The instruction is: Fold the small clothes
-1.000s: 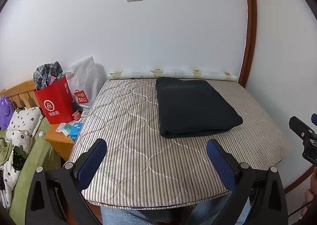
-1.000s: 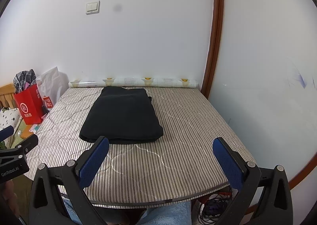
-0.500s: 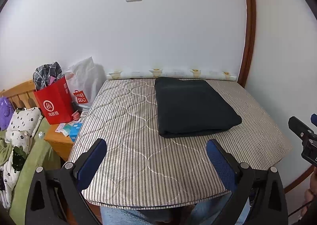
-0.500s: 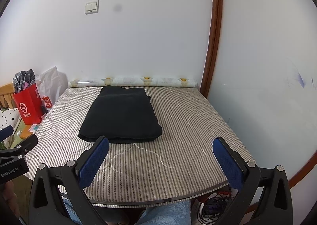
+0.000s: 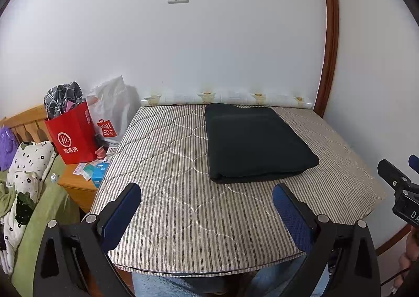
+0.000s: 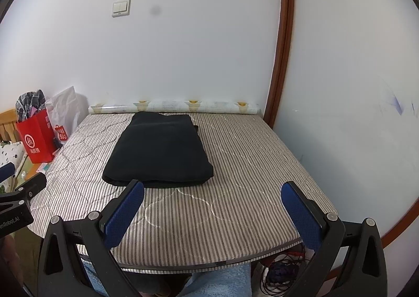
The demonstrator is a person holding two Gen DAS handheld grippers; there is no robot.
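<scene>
While the folded black garment lies flat toward the far side of the striped tabletop, touching nothing else, I hold both tongs short of its near edge. My left tongs and right tongs gape wide, empty.

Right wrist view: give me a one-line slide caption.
Open right hand-held gripper hovers before a folded black garment lying on the striped table cover.

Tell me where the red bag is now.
In both views the red bag stands at the far left, on the wooden nightstand, beside the white plastic bag.
</scene>
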